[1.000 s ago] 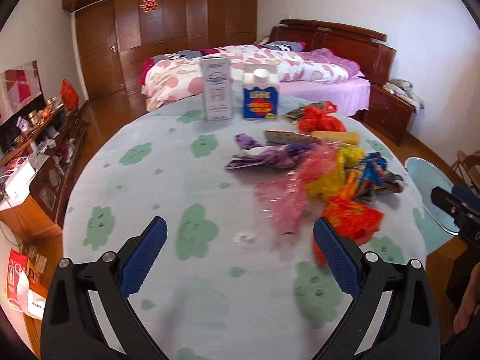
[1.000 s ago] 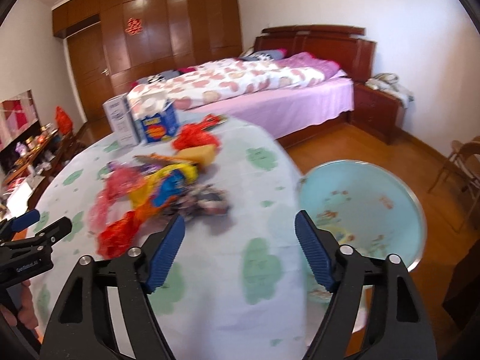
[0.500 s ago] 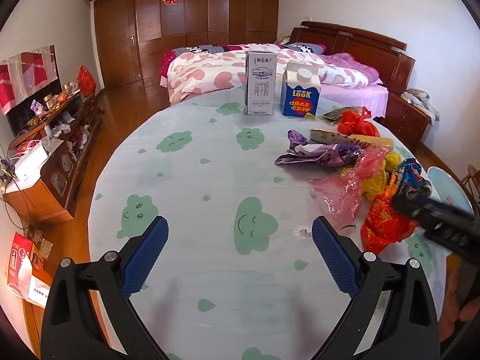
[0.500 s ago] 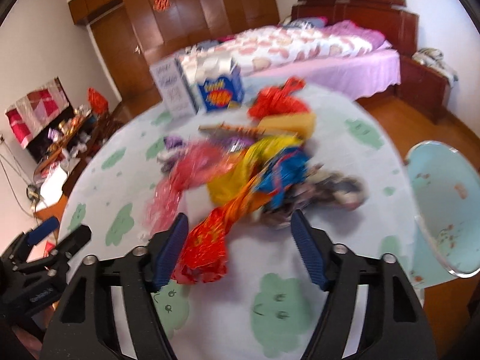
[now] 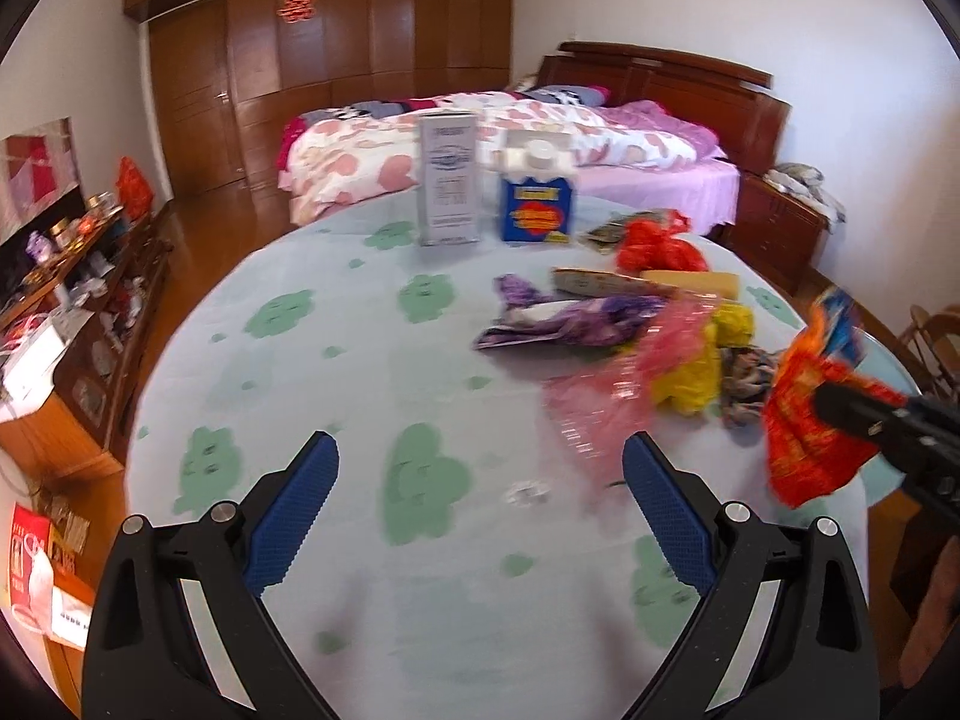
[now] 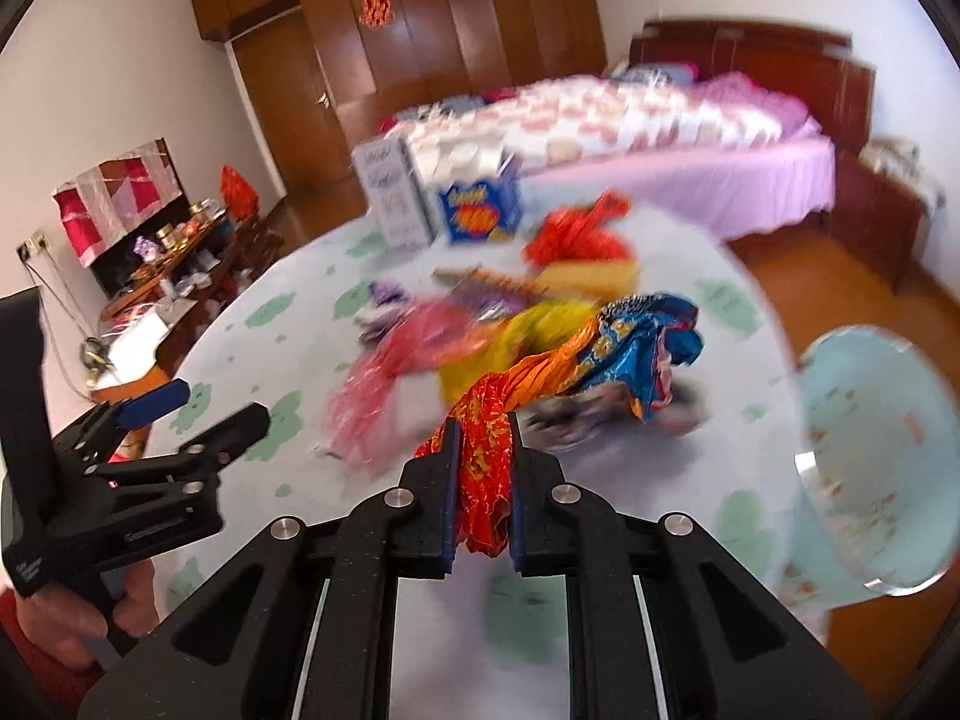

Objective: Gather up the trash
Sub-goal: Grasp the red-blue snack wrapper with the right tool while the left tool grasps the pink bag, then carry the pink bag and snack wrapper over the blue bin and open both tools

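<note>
Right now your right gripper (image 6: pixel 480 450) is clamped on a crinkled red and orange foil wrapper (image 6: pixel 487 468), with the blue pads pressing on it from both sides. That wrapper trails forward into a shiny blue foil bag (image 6: pixel 636 336), which lies at the near edge of the heap of trash on the round table with the pale green cloud-print cloth (image 6: pixel 288 336). In the left wrist view the same red wrapper (image 5: pixel 810 420) hangs from the dark fingers at the right edge of the table.

Your left gripper (image 5: pixel 480 480) is spread wide over bare cloth with nothing between its fingers, and a small clear scrap (image 5: pixel 527 492) lies on the cloth just ahead of it.

Beside the held wrapper sit a crumpled pink plastic bag (image 5: pixel 606 396), a yellow plastic bag (image 5: pixel 696 366) and a purple foil packet (image 5: pixel 558 324). Farther back are a knotted red plastic bag (image 5: pixel 654 246), a tall white carton (image 5: pixel 449 180) and a short blue carton with a white cap (image 5: pixel 536 198), both upright.

A light blue round basin (image 6: pixel 882 456) stands just off the table's right side.
</note>
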